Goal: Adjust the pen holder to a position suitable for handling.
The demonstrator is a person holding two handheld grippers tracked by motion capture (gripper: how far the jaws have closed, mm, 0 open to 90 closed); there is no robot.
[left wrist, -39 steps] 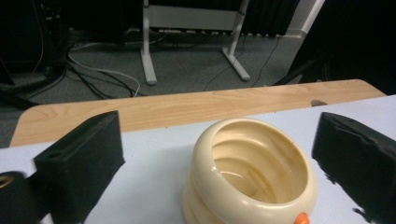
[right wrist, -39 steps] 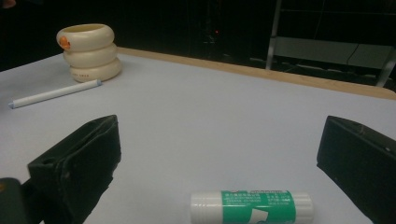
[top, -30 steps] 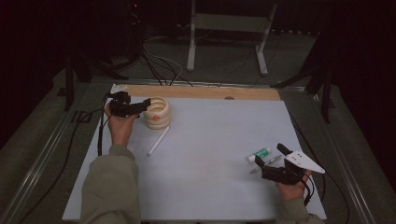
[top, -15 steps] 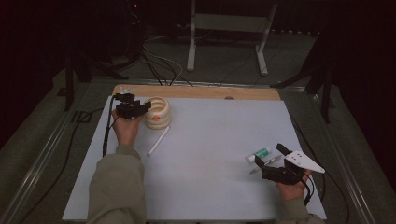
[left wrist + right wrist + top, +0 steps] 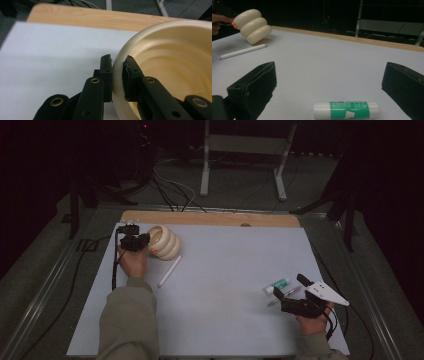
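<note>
A cream ribbed cup point(image 5: 166, 243) stands tilted at the back left of the white mat point(image 5: 225, 265), its mouth turned toward my left gripper point(image 5: 143, 241). The left jaws have just been closing and now pinch the cup's rim point(image 5: 117, 75), one pad outside and one inside. In the right gripper view the cup point(image 5: 253, 25) leans on its lower edge. My right gripper point(image 5: 290, 287) rests at the front right, open and wide, with a green and white glue stick point(image 5: 345, 110) lying on the mat between and just ahead of its jaws.
A white pen point(image 5: 169, 271) lies just in front of the cup. A wooden strip point(image 5: 210, 218) runs along the mat's far edge. Cables and a metal stand point(image 5: 240, 155) are on the dark floor beyond the table.
The left gripper has sunk a little onto the cup's rim and shut on it, and the cup now leans. The right gripper and glue stick have stayed put.
</note>
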